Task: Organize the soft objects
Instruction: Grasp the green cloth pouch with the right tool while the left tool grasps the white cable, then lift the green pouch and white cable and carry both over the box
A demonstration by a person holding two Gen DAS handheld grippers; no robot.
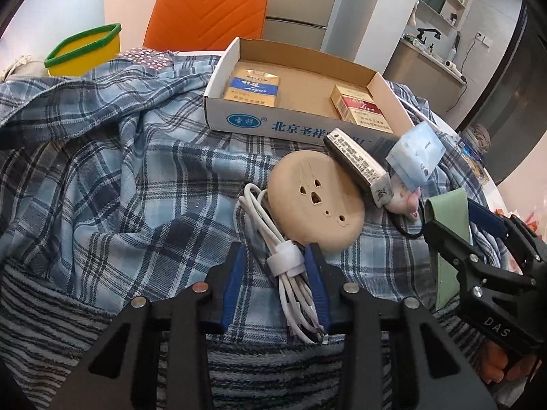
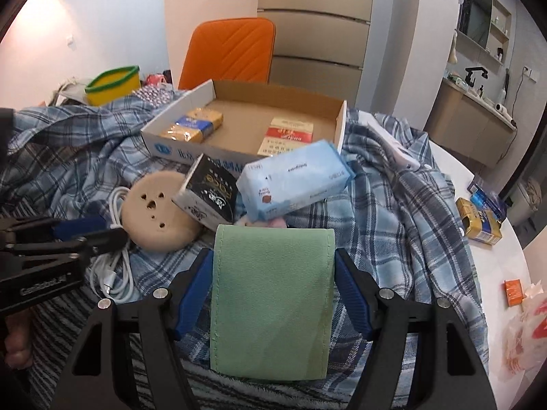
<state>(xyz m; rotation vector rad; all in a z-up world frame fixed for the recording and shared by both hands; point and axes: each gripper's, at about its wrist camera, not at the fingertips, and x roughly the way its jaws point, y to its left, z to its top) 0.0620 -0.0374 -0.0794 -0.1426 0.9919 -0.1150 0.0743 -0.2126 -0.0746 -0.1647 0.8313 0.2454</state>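
A bundled white cable (image 1: 290, 266) lies on a blue plaid shirt (image 1: 119, 171). My left gripper (image 1: 277, 249) straddles it. The right blue pad touches the cable and a strip of cloth shows beside the left pad. My right gripper (image 2: 273, 256) is shut on a folded green felt pouch (image 2: 273, 307), with both pads against its edges. Beyond lie a round beige sponge (image 1: 316, 201), a black-and-white carton (image 1: 359, 167), a pale blue tissue pack (image 2: 294, 181) and a small pink soft toy (image 1: 405, 201). The right wrist view shows the left gripper (image 2: 102, 232) at the left.
An open cardboard box (image 1: 239, 116) behind the pile holds two cigarette packs. A yellow basket with a green rim (image 1: 85, 51) and an orange chair (image 1: 208, 7) stand at the back. Striped fuzzy cloth (image 1: 51, 324) covers the near edge. Small packs (image 2: 478, 225) lie on the white table at right.
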